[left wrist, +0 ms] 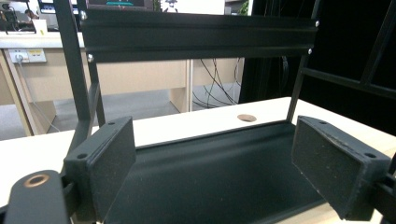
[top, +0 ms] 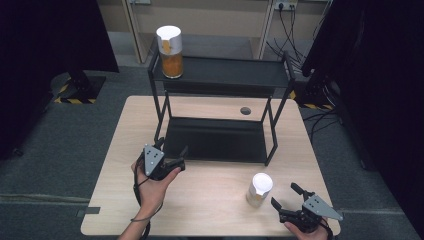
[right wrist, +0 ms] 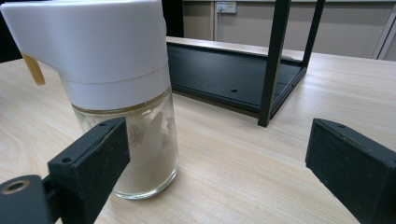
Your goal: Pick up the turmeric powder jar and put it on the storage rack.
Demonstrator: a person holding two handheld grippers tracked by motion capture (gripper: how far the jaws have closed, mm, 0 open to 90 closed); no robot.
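Nearest the lens in the right gripper view: two black jaws spread wide, nothing between them, with a glass shaker jar [right wrist: 122, 100] just ahead of the left jaw, apart from the pad. White cap on top, pale powder in the lower part, standing upright on the wooden table [right wrist: 243, 163]. In the high view, that jar [top: 259, 189] near the front right of the table, just left of the right gripper [top: 288, 200], held low at the table's front edge in a hand and pointed toward it. Not gripped, not touched.

Left gripper [top: 176, 159] held in the left hand [top: 152, 185] at the front left foot of a black two-level rack [top: 220, 75], jaws facing the lower shelf [top: 215, 140]. In the left gripper view, both pads standing wide apart, nothing held, the dark lower tray [left wrist: 219, 172] stretching between them and the upper shelf's edge crossing above.

On the upper shelf, far left corner, a second jar [top: 170, 51], upright, white-capped, filled with orange powder. Round hole [top: 245, 110] in the tabletop behind the rack. Cables and a wall socket beyond, dark curtains at either side.
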